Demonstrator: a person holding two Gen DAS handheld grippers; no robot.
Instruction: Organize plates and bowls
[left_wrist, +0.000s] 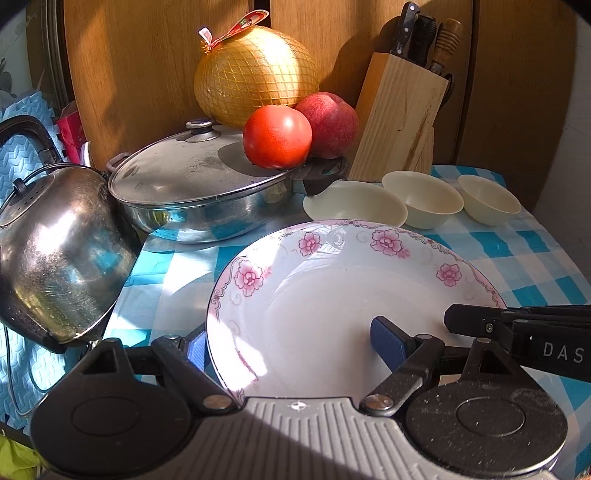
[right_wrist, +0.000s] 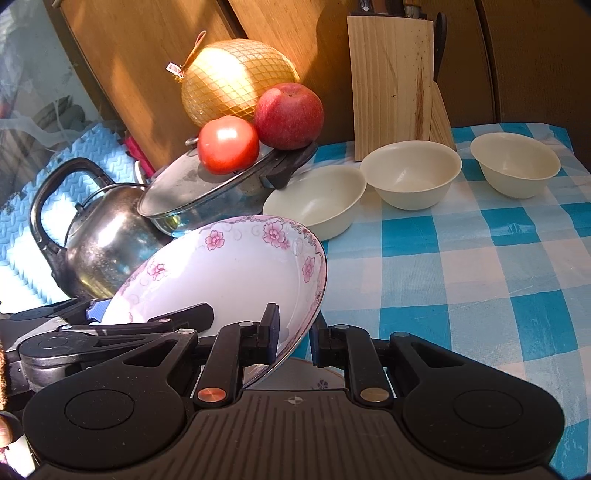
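Left wrist: left hand-held gripper (left_wrist: 291, 343) straddles floral plate (left_wrist: 332, 295) rim, loosely | right hand-held gripper (right_wrist: 293, 334) likewise (plate tilted).

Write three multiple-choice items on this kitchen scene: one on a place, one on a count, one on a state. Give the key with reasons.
1. Where does the tomato rest?
A. on the pan lid
B. in a bowl
C. on the tablecloth

2. How many cream bowls stand on the checked tablecloth?
A. two
B. three
C. four

3. How is the floral plate held?
A. flat on the table, untouched
B. tilted, its rim between the right gripper fingers
C. stacked inside a bowl

Key: 1 A, it sits on the pan lid beside the apple. 2 B, bowls form a row. 3 B, the plate slants, with the left gripper also straddling it.
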